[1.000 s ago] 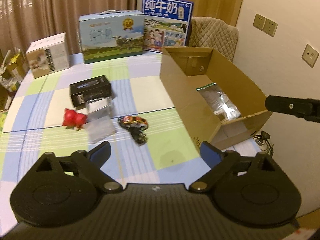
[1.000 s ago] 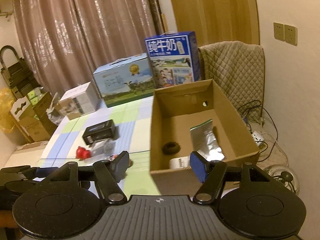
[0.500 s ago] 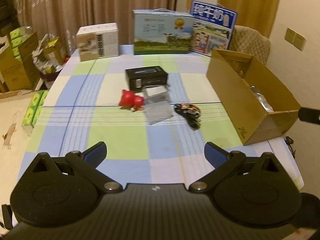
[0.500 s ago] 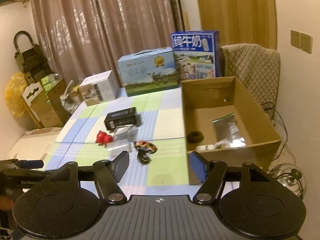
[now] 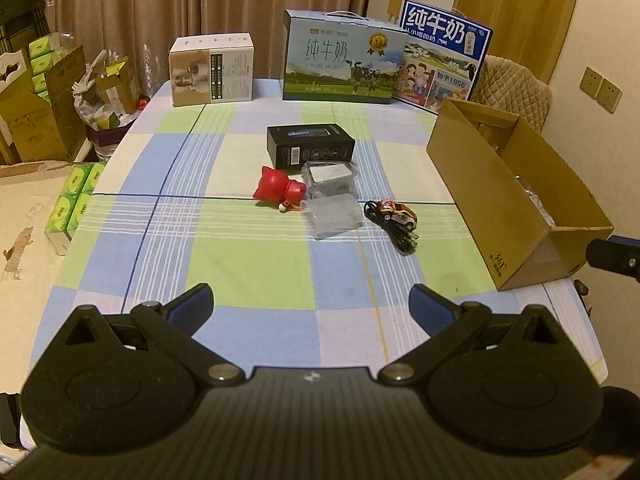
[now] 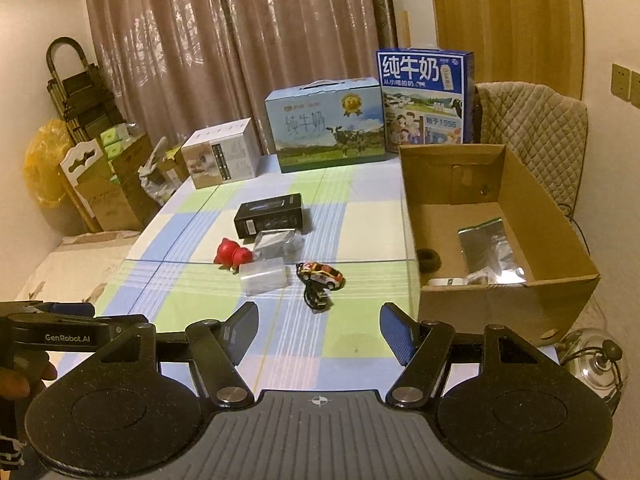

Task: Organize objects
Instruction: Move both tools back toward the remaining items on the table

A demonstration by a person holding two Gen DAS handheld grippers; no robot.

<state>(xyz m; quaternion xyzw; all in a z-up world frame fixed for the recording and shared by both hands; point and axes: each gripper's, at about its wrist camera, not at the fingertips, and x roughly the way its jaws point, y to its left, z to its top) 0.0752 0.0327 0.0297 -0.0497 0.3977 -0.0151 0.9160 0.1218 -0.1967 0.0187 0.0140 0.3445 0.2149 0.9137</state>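
Right wrist view looks down into the cardboard box [image 6: 504, 308] at the table's right edge, showing what the left wrist view cannot: a crinkled silver foil pouch [image 6: 486, 246] lying on its floor, a dark ring-shaped thing [image 6: 429, 259] near the left wall, and a small white item [image 6: 444, 281] against the near wall. From the left wrist view only the box's plain brown outer wall [image 5: 500, 200] and a sliver of its inside show, but the floor beside the table, with green packs [image 5: 74, 196], appears there. On the checked cloth of the table [image 5: 248, 264] the loose things cluster mid-table: a matte black rectangular box [image 5: 311, 147], long axis across the table; a glossy red figurine [image 5: 278, 189] lying on its side, its long axis also across the table; two clear plastic cases [image 5: 331, 216], one nearer than the other; and a toy car [image 5: 394, 213] resting on a coiled black cable [image 5: 400, 236], the car's length slanting toward the near right. The left gripper [image 5: 311, 306] hangs above the near cloth with its blue-padded jaws spread wide and nothing between them. The right gripper [image 6: 318, 330] likewise holds nothing, its ribbed blue pads [image 6: 394, 334] standing apart over bare cloth near the box's front corner.
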